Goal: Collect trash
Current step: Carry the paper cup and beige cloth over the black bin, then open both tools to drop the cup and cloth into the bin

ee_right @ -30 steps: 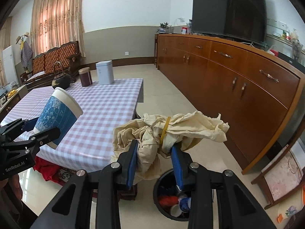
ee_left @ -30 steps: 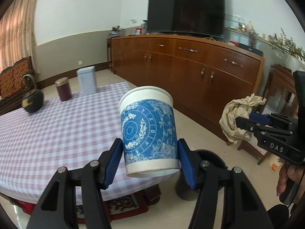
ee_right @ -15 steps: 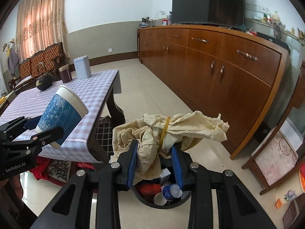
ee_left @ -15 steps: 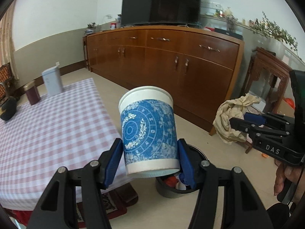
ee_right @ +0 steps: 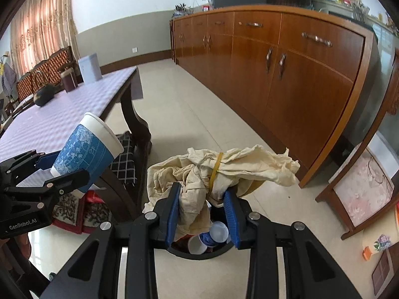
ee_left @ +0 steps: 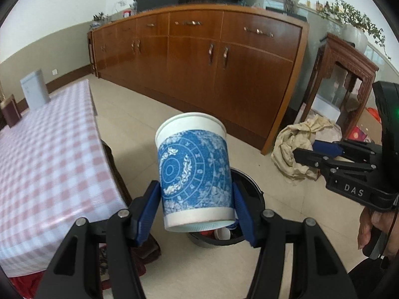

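My left gripper [ee_left: 195, 210] is shut on a blue-and-white paper cup [ee_left: 193, 179] and holds it upright above the near rim of a black trash bin [ee_left: 251, 194] on the floor. My right gripper [ee_right: 202, 218] is shut on a crumpled beige cloth bundle [ee_right: 219, 172] tied with a yellow band, right over the same bin [ee_right: 199, 246], which holds cups and other trash. The cup [ee_right: 87, 157] and left gripper [ee_right: 47, 182] show at the left of the right wrist view. The bundle [ee_left: 296, 149] and right gripper [ee_left: 311, 154] show at the right of the left wrist view.
A table with a pink checked cloth [ee_left: 45, 154] stands left of the bin, with a white tin [ee_right: 89, 68], a brown jar [ee_right: 69, 81] and a dark teapot [ee_right: 45, 96] at its far end. A long wooden sideboard [ee_right: 286, 74] runs behind. A carved side table [ee_left: 349, 74] stands at the right.
Both grippers have moved off the table toward the floor bin, which now sits directly under the cloth bundle and under the cup. Both grips are unchanged.
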`<state>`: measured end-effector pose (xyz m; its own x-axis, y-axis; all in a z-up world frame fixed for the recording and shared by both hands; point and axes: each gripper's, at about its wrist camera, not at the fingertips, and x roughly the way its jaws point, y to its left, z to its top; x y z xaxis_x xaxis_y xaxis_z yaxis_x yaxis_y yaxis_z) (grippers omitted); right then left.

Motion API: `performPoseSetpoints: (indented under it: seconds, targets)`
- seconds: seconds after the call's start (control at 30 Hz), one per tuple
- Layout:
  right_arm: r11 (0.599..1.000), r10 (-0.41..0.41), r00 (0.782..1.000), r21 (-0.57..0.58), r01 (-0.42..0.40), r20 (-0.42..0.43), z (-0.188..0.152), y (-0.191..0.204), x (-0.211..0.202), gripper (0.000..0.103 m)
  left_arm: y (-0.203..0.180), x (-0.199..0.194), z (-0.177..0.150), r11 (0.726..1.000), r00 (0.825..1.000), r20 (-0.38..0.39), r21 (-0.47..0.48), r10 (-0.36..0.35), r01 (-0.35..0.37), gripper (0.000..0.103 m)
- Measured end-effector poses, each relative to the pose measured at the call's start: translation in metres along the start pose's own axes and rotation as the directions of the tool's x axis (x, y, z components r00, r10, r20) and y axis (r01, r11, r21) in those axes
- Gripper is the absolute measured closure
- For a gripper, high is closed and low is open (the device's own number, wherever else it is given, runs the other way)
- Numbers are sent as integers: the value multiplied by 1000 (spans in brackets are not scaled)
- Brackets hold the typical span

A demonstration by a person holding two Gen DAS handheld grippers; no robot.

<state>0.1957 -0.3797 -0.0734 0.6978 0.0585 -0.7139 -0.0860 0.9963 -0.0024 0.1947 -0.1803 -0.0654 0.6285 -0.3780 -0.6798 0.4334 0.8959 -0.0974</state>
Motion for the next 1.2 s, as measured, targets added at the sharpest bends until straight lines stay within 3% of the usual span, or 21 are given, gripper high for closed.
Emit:
performPoseSetpoints:
  seconds: [0.3,0.6,0.67,0.7,0.73,0.77,0.9,1.0,1.2]
  targets:
    - [998,27,996,-47,-31,-89,-21,-11,48,67,-9,47,-9,999,995,-82,12,-49,50,44]
    - [986,85,974,-127,-113,-210,-44,-15,118,67,-14,100,-19,994,982,-157,4,-106,108,43]
    - [974,116,965,-161,-157,-236,-51,-14,138,62,-15,113,-22,985,972,-163,-19,-170,169,39]
    - [972,99,966,-185,-146,-241,-58,-16,152,46,-13,122,-25,984,971,-162,-37,-178,174,17]
    - [974,56,963,-199,-111,-263,-65,-19,165,17,-11,131,-30,986,969,-183,-56,-165,158,1]
    - [976,38,950,-193,-102,-309,-71,-23,175,8,-8,137,-34,985,966,-200,-80,-165,151,1]
    - [985,26,953,-156,-76,-301,-78,-37,174,0,-9,133,-45,997,977,-205,-50,-60,51,1]
    - [993,11,958,-107,-43,-287,-75,-46,166,0,-16,123,-49,1000,981,-191,-5,14,-15,1]
    - [997,-21,963,-76,1,-267,-71,-41,140,0,-12,92,-47,997,986,-149,-11,68,-71,1]
